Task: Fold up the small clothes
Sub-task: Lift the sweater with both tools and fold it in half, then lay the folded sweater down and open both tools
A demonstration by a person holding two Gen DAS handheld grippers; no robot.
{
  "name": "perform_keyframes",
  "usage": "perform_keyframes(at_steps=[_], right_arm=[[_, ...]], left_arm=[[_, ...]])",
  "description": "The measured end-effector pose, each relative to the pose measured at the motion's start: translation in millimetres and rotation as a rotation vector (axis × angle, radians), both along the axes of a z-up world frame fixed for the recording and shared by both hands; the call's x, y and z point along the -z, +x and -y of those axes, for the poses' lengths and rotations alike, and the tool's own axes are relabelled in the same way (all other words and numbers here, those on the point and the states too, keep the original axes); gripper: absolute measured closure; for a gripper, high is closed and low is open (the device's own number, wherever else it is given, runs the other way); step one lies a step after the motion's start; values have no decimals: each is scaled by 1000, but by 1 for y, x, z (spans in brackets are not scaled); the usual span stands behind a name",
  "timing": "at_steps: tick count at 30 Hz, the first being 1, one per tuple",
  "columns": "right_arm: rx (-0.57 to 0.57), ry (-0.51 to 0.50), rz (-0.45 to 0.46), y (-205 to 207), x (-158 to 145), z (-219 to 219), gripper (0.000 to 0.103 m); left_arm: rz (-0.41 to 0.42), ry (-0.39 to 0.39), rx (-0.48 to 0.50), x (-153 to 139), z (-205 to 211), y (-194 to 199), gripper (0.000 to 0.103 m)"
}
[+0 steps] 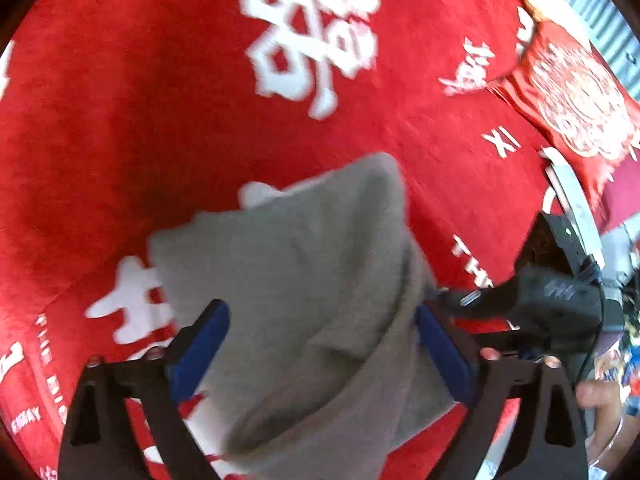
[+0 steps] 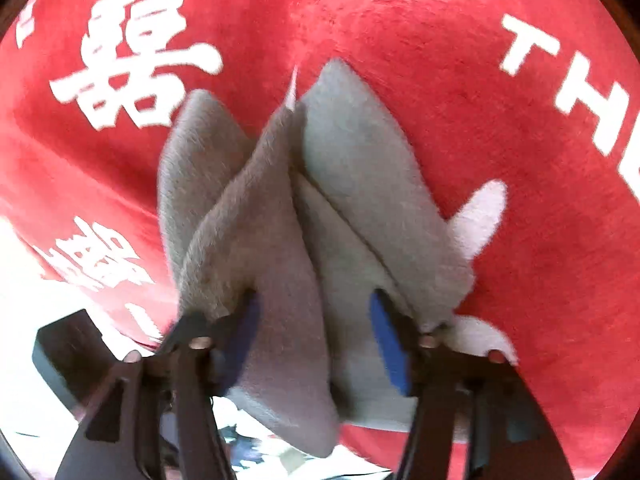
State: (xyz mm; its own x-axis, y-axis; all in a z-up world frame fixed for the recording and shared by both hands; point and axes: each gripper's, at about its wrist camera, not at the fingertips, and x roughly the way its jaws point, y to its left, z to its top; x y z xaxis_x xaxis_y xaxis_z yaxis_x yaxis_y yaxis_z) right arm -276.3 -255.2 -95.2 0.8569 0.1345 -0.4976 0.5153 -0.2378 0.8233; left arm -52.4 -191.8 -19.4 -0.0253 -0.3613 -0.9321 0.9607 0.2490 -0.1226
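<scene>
A small grey fleece garment (image 1: 304, 248) lies bunched in loose folds on a red cloth with white characters (image 1: 160, 100). My left gripper (image 1: 320, 354) points steeply down over it. Its blue pads (image 1: 196, 352) stand wide apart at either side of the fabric and do not pinch it. In the right wrist view the same grey garment (image 2: 352, 152) rises in several peaked folds. My right gripper (image 2: 314, 344) is open around its near end, and the blue pads (image 2: 388, 344) are apart with slack cloth between them. The red cloth (image 2: 440, 80) fills the background.
A red cushion with a pale round pattern (image 1: 580, 100) lies at the far right edge. Below it are a curved grey-white part (image 1: 572, 200) and a black device body (image 1: 552, 296) held by a person's hand (image 1: 600, 400). A black box (image 2: 68, 352) sits at lower left.
</scene>
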Motion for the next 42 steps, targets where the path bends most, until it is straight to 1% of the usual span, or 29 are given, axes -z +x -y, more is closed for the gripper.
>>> perform_keyframes(at_steps=[2, 3, 5, 6, 8, 9, 11, 12, 13, 14, 15, 16, 19, 20, 21, 22, 23, 24, 25, 27, 28, 29, 30, 33, 35, 37, 39, 40, 42], right_arm=[[64, 33, 79, -8, 3, 5, 21], [97, 47, 119, -10, 5, 7, 21], [130, 67, 161, -10, 6, 7, 21], [128, 73, 161, -5, 7, 4, 19], [77, 63, 135, 2, 4, 11, 19], [29, 45, 99, 11, 1, 16, 18], [-62, 6, 17, 26, -4, 18, 19], [-117, -21, -48, 36, -4, 16, 23], [-173, -58, -112, 45, -10, 19, 32], [-224, -97, -179, 53, -16, 21, 65], [-273, -134, -228, 58, -22, 21, 82], [-310, -191, -250, 64, -33, 21, 82], [-368, -360, -235, 69, -69, 20, 83], [-377, -378, -242, 68, -71, 21, 83], [-388, -376, -256, 67, -68, 23, 83], [-404, -359, -302, 65, -57, 28, 83], [-424, -343, -351, 65, -47, 30, 83], [-445, -322, -430, 62, -35, 33, 80], [-443, -303, -483, 58, -28, 35, 77], [-376, -289, -475, 47, -33, 37, 67], [-357, -304, -518, 41, -40, 36, 64], [-355, -321, -564, 36, -46, 35, 58], [-355, -336, -589, 33, -51, 33, 54], [-360, -373, -575, 29, -75, 24, 54], [-371, -434, -547, 41, -98, 18, 54], [-393, -485, -506, 49, -114, 16, 54], [-433, -519, -439, 75, -131, 12, 54], [-475, -530, -398, 91, -138, 7, 54], [-538, -541, -361, 108, -142, -3, 54]], left_arm=[[54, 4, -60, -4, -10, 15, 1], [72, 7, -83, -4, -17, 23, 1], [86, 30, -121, 0, -25, 37, 1], [85, 63, -153, 7, -32, 49, 1], [65, 130, -202, 23, -37, 68, 1], [47, 167, -226, 34, -41, 75, 1], [36, 209, -257, 44, -53, 89, 1], [15, 230, -268, 51, -58, 92, 1], [8, 235, -276, 54, -57, 92, 1], [10, 235, -290, 55, -57, 89, 1], [16, 222, -311, 53, -62, 91, 1], [15, 215, -317, 52, -63, 91, 1], [7, 180, -342, 47, -68, 92, 1], [4, 178, -343, 46, -68, 92, 1], [-4, 188, -330, 51, -65, 90, 1], [4, 200, -324, 57, -59, 88, 1], [26, 215, -318, 62, -56, 85, 1], [50, 236, -307, 68, -53, 81, 1], [55, 247, -294, 73, -52, 79, 1], [60, 237, -286, 72, -55, 77, 1], [59, 234, -284, 71, -57, 77, 1], [59, 235, -278, 70, -60, 78, 1], [57, 237, -277, 68, -63, 79, 1], [53, 244, -274, 65, -73, 85, 1], [65, 247, -266, 60, -79, 86, 1], [77, 254, -240, 57, -84, 82, 1], [77, 257, -222, 56, -86, 76, 1], [71, 254, -219, 55, -88, 72, 1], [54, 246, -228, 55, -89, 68, 1]])
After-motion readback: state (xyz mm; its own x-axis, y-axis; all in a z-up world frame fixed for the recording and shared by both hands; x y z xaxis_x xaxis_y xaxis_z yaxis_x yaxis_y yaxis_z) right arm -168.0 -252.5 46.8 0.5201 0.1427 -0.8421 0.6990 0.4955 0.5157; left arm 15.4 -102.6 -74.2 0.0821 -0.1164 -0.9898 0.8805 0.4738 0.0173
